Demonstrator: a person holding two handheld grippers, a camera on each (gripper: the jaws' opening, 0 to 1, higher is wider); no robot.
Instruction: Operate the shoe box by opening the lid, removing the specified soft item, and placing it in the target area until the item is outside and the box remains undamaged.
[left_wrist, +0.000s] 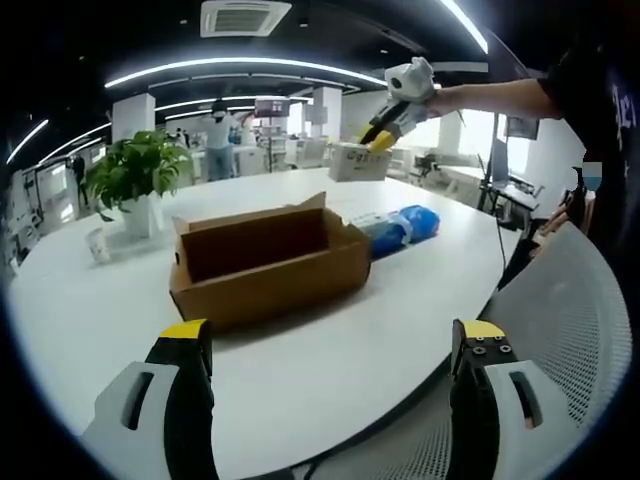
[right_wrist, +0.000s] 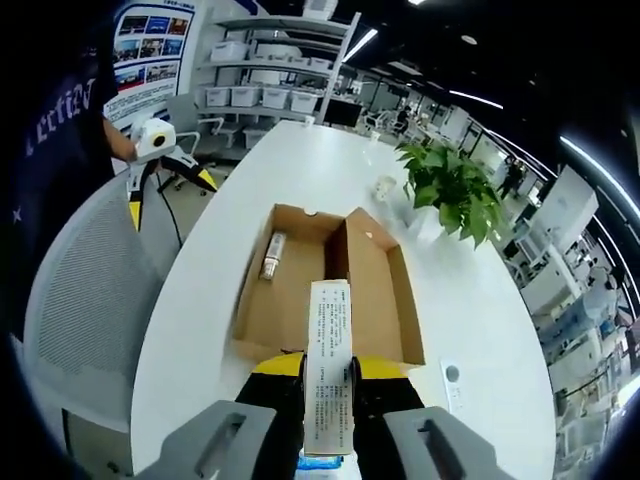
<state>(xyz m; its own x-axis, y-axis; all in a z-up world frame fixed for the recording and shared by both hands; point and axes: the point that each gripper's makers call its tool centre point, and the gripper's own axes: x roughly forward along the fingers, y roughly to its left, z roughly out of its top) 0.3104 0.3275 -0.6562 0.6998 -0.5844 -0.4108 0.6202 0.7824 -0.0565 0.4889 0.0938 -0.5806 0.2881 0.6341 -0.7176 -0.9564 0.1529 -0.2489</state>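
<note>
Right gripper (right_wrist: 328, 368) jaws are closed on a long white printed packet (right_wrist: 328, 330), held high over the open box (right_wrist: 300, 300). I take this for the soft item, already out of the box. Left gripper (left_wrist: 335, 335) jaws are wide apart and empty, low at the desk (left_wrist: 300, 380) edge, short of the box (left_wrist: 270, 270). Step in hand looks like carry and place: keep the grip firm and swing clear of the cardboard walls and raised flap. Lower until the packet rests on bare desk, then release, don't drop it. Left jaws can steady the box if it shifts. Target area isn't marked, so I can't tell where it is. Right gripper view looks down into the box, where a small tube-like thing (right_wrist: 271, 255) lies in the left half, and it catches the left gripper (right_wrist: 168, 195) by the chair (right_wrist: 80, 290). Left gripper view shows a blue pack (left_wrist: 405, 226) on the desk just behind the box and the right gripper (left_wrist: 385, 130) raised above it; the packet is too small to make out there.
</note>
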